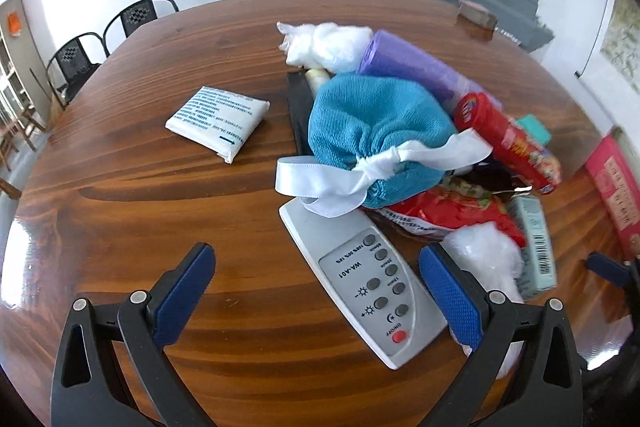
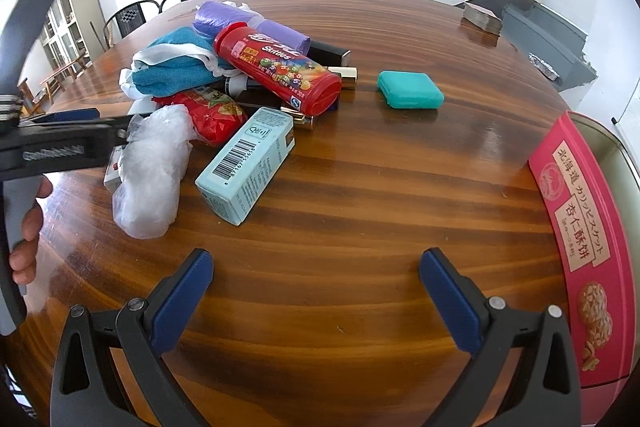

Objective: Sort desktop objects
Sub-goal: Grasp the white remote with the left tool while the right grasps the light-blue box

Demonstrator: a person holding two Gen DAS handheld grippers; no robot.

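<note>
Both the left gripper (image 1: 316,291) and the right gripper (image 2: 316,291) gape wide, holding nothing. The pile (image 2: 224,83) sits on the wooden table (image 2: 360,195); the pink biscuit tin (image 2: 584,235) stands open at the right edge, its contents hidden.

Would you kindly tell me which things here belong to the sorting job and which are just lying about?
For sorting: remote control, blue cloth bundle, Skittles tube, light blue carton, teal case, white packet.
Lying about: chairs, stack at the far table edge.
</note>
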